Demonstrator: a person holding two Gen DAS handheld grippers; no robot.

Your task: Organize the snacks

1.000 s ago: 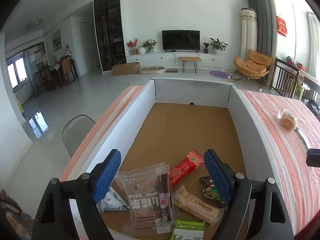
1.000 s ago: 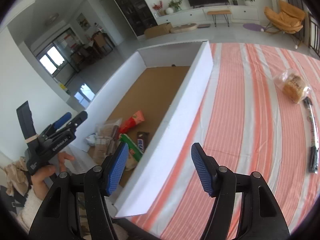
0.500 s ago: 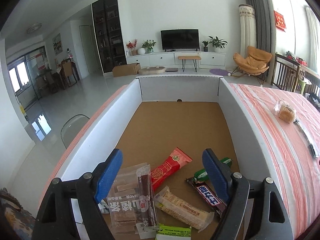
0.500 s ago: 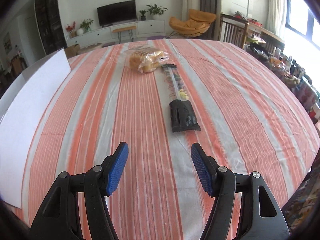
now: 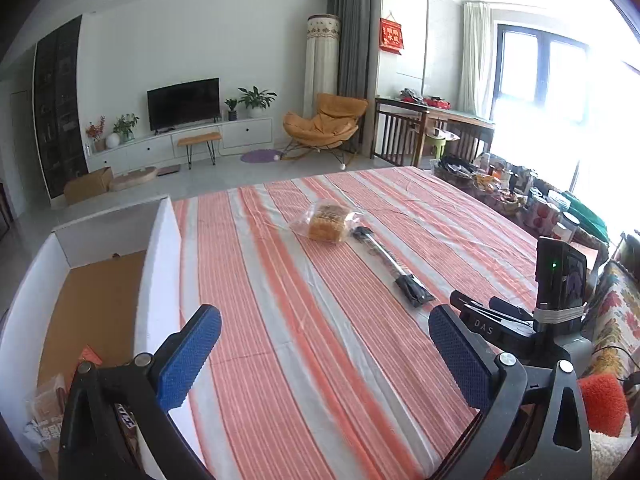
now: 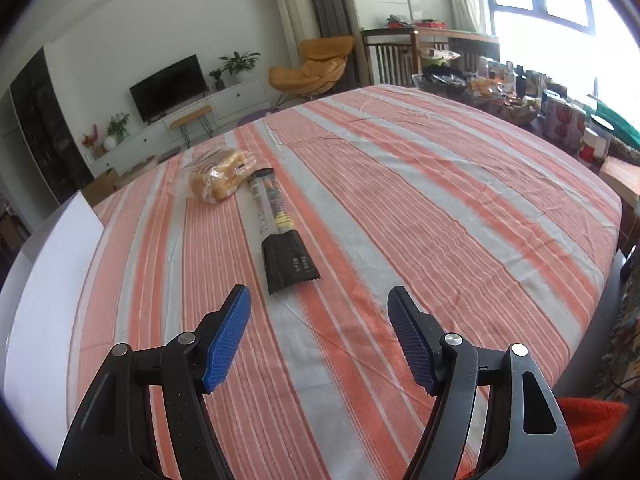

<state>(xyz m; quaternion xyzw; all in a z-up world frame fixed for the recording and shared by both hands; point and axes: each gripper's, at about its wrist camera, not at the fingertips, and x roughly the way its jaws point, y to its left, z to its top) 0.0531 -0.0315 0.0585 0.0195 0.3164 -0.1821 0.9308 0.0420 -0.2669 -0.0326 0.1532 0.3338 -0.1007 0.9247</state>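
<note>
Right wrist view looks down across the striped tablecloth (image 6: 400,184), and everything here is placed against the long black-ended snack stick (image 6: 280,236) lying in its middle. The right gripper (image 6: 320,336) hangs just short of that stick's black end, its jaws spread well apart and opening, with only cloth between the blue pads (image 6: 228,340); it has hold of nothing. The stick runs away from the gripper, slightly left of the gap between the jaws. At the stick's far tip, just beside it and perhaps touching, lies the bagged bread (image 6: 218,178) in clear wrap. Well to the left of the stick stands the white wall of the box (image 6: 52,280).

From the left wrist view, the left gripper (image 5: 324,356) sits nearer than the stick (image 5: 394,266) and to its left, jaws as wide as they go and opening, nothing in them. The bread (image 5: 328,222) lies at the stick's far end. The box (image 5: 160,280) stands far left of the stick, with a few snack packets (image 5: 48,408) at its near end, partly hidden behind the gripper frame, so their kinds are hard to tell. Right of the stick's near end, the right gripper's body (image 5: 516,320) shows.
</note>
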